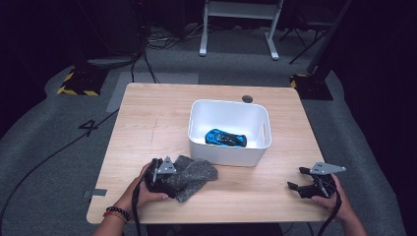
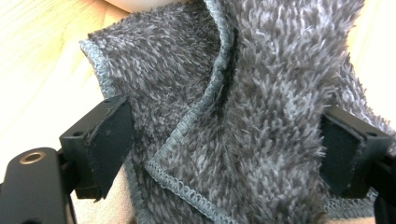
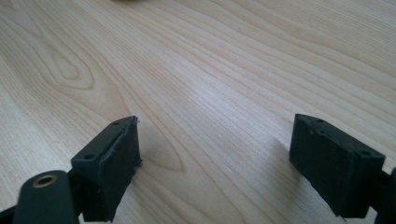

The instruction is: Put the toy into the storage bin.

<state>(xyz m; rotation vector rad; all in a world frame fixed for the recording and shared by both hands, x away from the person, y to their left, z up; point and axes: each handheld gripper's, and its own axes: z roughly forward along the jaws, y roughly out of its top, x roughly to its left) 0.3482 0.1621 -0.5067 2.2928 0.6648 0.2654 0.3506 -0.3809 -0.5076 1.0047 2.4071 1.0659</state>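
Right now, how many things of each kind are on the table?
Bin: 1
Toy car, inside the bin: 1
Grey cloth: 1
Grippers, left and right: 2
Total: 5

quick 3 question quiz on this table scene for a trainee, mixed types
1. True or false: the toy car lies inside the white bin.
2. What sits between the jaws of the left gripper? A) grey cloth B) blue car C) nothing
3. What is between the jaws of the right gripper?

Key: 1 true. 2 A, the grey cloth. 3 Nothing; the jaws stand open over the bare table.
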